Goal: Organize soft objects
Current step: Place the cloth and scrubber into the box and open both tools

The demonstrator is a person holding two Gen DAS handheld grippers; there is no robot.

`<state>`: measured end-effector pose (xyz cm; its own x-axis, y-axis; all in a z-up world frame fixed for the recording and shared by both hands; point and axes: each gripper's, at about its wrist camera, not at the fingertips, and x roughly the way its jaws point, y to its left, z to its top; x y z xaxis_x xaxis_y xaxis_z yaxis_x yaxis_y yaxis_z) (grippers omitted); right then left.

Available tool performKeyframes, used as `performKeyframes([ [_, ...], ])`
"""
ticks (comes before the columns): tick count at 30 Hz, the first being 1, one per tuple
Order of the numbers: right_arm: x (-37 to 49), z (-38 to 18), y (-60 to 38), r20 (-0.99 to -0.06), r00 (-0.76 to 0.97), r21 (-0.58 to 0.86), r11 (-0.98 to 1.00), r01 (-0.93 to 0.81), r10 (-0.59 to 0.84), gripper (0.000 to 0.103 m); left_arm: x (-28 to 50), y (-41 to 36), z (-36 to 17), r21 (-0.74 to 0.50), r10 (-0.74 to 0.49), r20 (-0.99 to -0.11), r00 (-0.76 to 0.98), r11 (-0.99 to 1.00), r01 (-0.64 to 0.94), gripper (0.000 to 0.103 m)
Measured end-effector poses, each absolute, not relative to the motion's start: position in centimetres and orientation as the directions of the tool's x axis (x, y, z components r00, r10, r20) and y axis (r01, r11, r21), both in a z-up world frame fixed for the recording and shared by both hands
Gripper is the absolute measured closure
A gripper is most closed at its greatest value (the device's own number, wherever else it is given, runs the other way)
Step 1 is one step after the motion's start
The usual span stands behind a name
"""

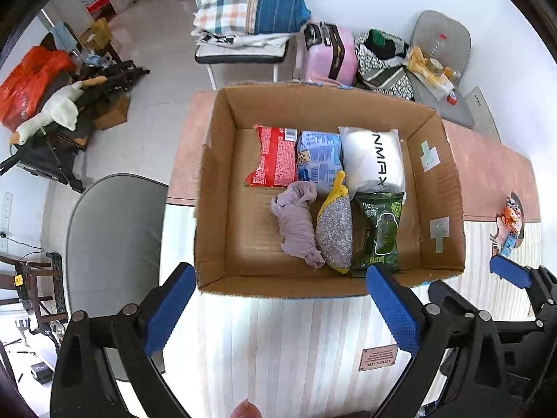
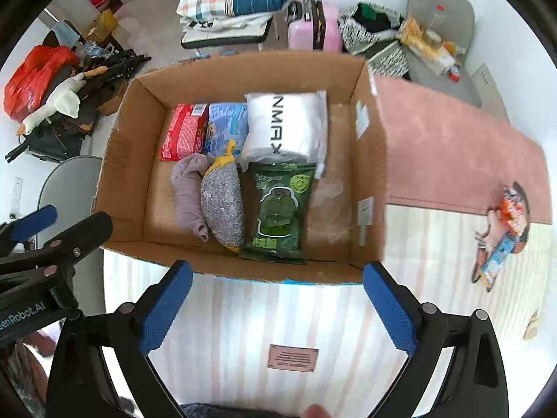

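An open cardboard box (image 1: 216, 209) (image 2: 125, 188) stands on the table. Inside lie a red packet (image 1: 275, 156) (image 2: 182, 132), a blue packet (image 1: 318, 155) (image 2: 226, 125), a white XMAX bag (image 1: 374, 160) (image 2: 285, 127), a mauve cloth (image 1: 299, 224) (image 2: 188, 195), a grey-and-yellow scrubber (image 1: 334, 230) (image 2: 222, 205) and a green packet (image 1: 379, 233) (image 2: 280, 212). A small colourful soft toy (image 1: 510, 223) (image 2: 501, 230) lies on the table right of the box. My left gripper (image 1: 278, 306) is open and empty before the box's near wall. My right gripper (image 2: 278, 306) is open and empty, also before it.
The table has a pink cloth (image 2: 452, 160) at the back and a striped cloth (image 2: 278, 320) in front. A grey chair (image 1: 115, 244) stands to the left. Behind are a chair with bedding (image 1: 243, 17), a pink suitcase (image 1: 330, 52) and a cluttered grey chair (image 1: 438, 69).
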<state>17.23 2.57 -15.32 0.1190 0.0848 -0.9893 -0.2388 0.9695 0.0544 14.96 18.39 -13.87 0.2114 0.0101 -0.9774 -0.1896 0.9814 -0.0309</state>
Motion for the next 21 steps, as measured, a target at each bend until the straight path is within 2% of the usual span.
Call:
performKeyframes([
  [12,15.4,-11.7,-1.6,-0.964,0.178,0.159,0.964,-0.213,0.199,0.000,13.3,15.4,-9.9,-0.030,0.025,-0.963,0.268,0.979,-0.200,0.002],
  [16,15.5,-10.9,-5.2,-0.950,0.214,0.194,0.968,-0.161,0.227,0.000,14.0,11.5,-7.9,0.015,0.060,-0.947,0.315,0.989,-0.144,0.002],
  [21,16.3,-11.0,-13.8,-0.951,0.230,0.208,0.978,-0.011,0.205,0.000,16.3,3.9,-6.8,0.085,0.091,-0.923,0.373,0.996,-0.033,0.002],
])
